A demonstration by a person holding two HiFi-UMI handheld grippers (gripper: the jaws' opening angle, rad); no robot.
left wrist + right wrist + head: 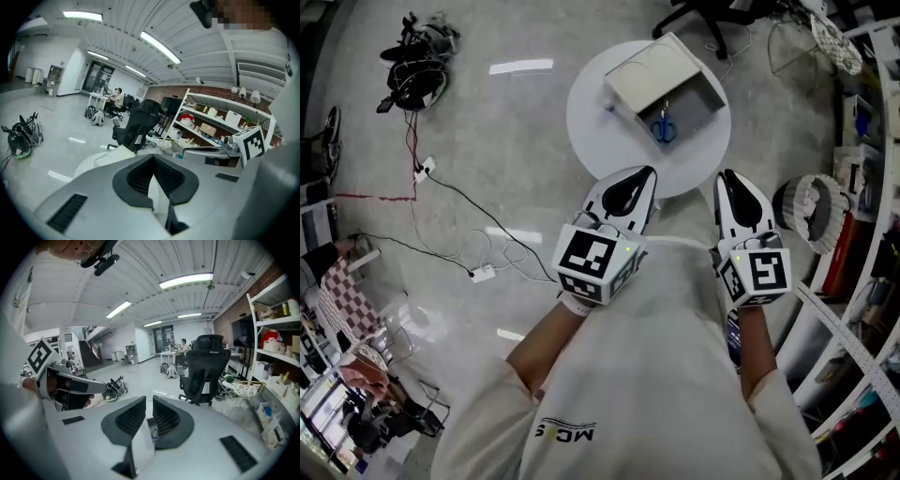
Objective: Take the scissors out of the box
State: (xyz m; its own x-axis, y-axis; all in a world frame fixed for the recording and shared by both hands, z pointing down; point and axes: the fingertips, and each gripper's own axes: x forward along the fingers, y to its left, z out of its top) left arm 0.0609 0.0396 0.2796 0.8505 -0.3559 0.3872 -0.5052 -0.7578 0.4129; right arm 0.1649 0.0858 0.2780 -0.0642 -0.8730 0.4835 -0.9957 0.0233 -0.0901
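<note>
Blue-handled scissors (664,125) lie inside an open beige box (649,73) on a round white table (591,131), seen in the head view. Both grippers are held close to the person's chest, short of the table's near edge and apart from the box. My left gripper (651,172) points toward the table with its jaws shut and nothing between them (153,157). My right gripper (724,174) is beside it, its jaws also shut and empty (148,400). In the left gripper view the box (111,153) shows just beyond the jaws. The scissors are hidden there.
Cables and a power strip (483,273) trail over the floor at left, with a black pile of gear (417,70) farther back. A black office chair (204,364) stands behind the table. Shelves (862,178) and a round basket (811,211) line the right side.
</note>
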